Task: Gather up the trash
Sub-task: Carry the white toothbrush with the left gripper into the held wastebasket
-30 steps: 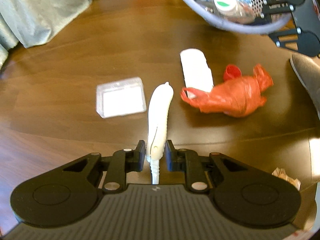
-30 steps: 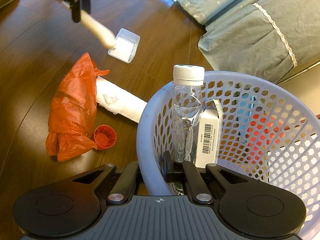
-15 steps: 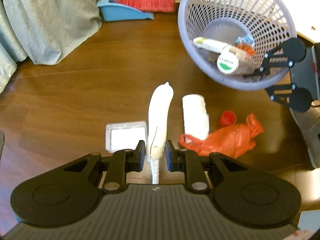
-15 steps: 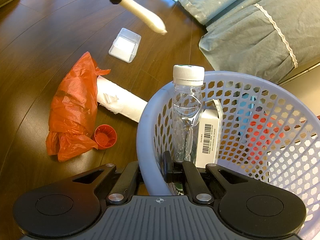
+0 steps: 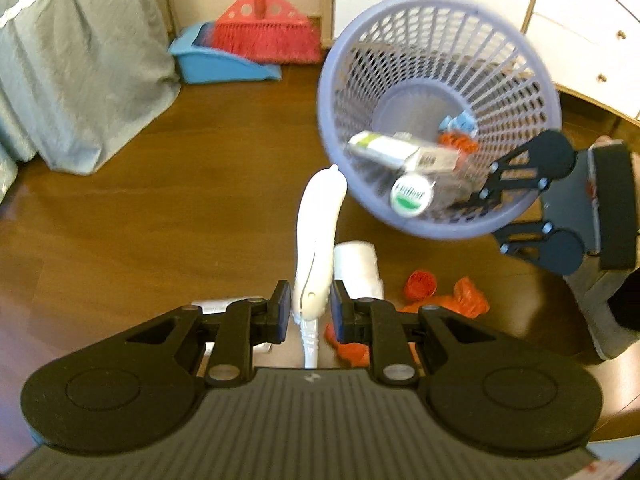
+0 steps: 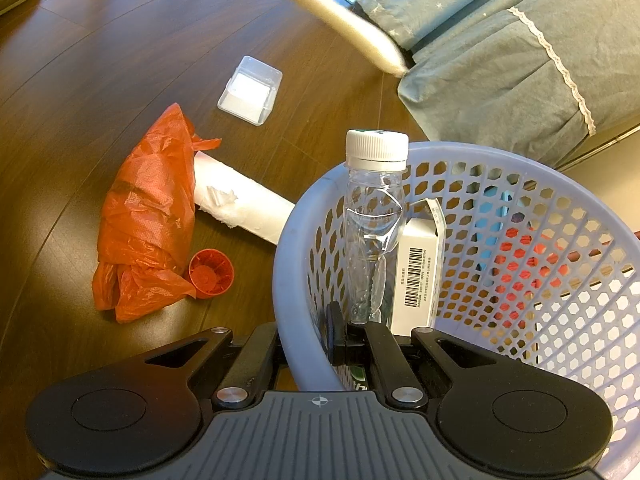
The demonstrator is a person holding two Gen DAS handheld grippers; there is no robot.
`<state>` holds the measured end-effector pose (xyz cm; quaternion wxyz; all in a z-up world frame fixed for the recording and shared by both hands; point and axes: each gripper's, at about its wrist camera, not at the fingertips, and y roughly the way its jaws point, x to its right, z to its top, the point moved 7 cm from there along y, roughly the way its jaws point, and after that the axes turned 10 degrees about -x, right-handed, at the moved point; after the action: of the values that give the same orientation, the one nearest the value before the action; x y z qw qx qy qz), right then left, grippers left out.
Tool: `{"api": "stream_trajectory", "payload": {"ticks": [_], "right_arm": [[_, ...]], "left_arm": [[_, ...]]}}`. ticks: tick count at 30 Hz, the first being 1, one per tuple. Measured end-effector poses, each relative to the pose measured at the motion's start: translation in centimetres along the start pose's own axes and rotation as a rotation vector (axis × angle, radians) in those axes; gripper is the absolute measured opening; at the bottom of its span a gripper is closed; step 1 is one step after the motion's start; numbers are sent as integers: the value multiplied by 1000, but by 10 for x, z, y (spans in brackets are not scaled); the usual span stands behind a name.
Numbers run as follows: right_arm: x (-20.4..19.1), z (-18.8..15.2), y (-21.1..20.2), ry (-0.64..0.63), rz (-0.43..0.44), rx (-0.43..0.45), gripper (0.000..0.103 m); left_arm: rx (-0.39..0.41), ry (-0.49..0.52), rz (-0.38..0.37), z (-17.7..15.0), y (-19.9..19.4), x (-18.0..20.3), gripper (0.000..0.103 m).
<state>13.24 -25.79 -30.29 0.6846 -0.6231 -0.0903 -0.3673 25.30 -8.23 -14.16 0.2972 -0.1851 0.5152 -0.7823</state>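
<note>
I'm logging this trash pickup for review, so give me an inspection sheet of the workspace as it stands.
Surface: dark wooden floor, bare between items.
Job's things: lilac mesh basket holds a clear bottle and a white carton; on the floor lie an orange plastic bag, a white paper roll, a red cap and a clear lidded box.
Clutter: nothing seen.
Grippers: left gripper shut on a white curved handle; right gripper shut on the basket's rim.
Cables: short white lead at the handle's base.
Surroundings: grey-green bed skirt, red broom, blue dustpan.
</note>
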Motion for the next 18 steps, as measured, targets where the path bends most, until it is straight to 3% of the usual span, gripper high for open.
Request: {"api": "stream_trajectory", "payload": {"ticks": [8,13,15,16,18], "right_arm": [[1,-2,0,7,1,3,1],[1,-1,1,10,1,5,1],[1,-1,0,12,1,5,1],[2,-1,0,14,1,5,1],[3,-1,0,18,3,6,1]], "left_arm": [[44,93,-58,49,-6,36,17],[93,177,-95,101,10,77,17],[139,199,-121,125,15,93,19],[159,196,-109,133,15,96,27],[195,178,-91,142,11,93,27]]}}
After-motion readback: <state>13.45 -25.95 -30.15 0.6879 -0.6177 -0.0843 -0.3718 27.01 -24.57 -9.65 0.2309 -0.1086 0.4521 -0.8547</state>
